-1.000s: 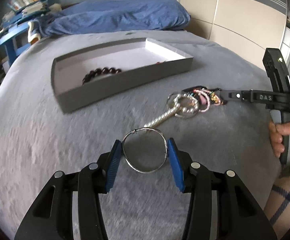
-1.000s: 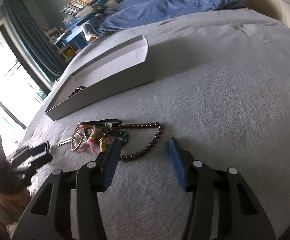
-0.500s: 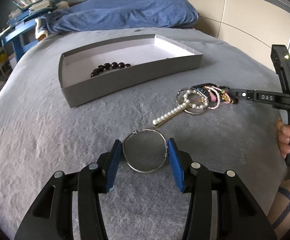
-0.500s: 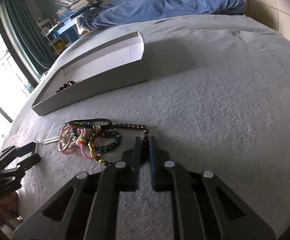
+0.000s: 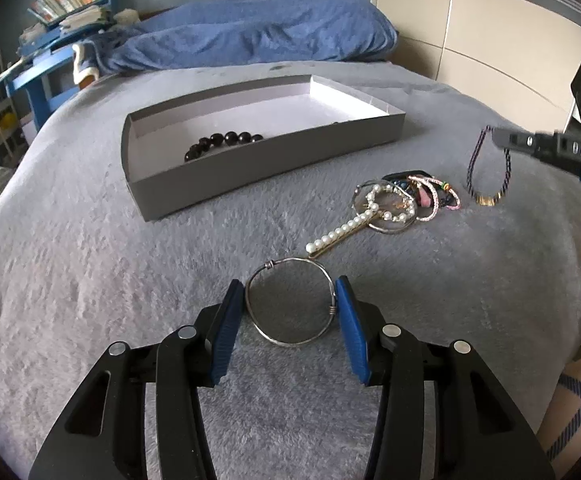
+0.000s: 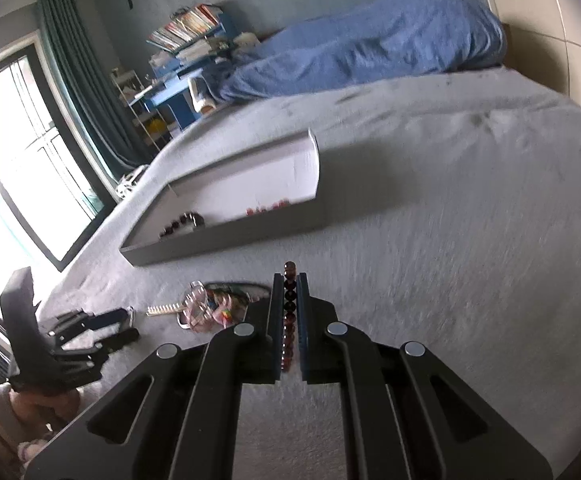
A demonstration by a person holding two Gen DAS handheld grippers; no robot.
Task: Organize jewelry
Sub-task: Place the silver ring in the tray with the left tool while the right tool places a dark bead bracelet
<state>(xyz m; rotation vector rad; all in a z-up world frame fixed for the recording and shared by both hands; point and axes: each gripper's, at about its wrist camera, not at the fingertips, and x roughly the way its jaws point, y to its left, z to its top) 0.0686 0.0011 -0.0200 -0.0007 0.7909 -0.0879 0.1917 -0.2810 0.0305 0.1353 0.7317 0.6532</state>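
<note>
The left tool (image 5: 290,304) grips a silver wire bangle (image 5: 290,304) above the bed (image 5: 90,280); the right tool (image 6: 289,280), lifted, pinches a dark bead strand (image 6: 289,300) near the gray tray (image 6: 226,240).

On the bed (image 5: 90,280) in front of you, the tray (image 5: 266,168) sits toward the far side, short of the duvet (image 5: 258,36) heaped along the head edge. A bead bracelet (image 5: 222,144) lies in the tray near its left end. The pile of bracelets (image 5: 406,200) rests nearer you and to the right of the tray, with the pearl clip (image 5: 342,232) running from it toward the wire bangle (image 5: 290,304) between your left gripper (image 5: 290,308) fingers. Your right gripper (image 6: 289,300) hangs above the bed right of the pile, with a bead string (image 6: 289,312) in it.
</note>
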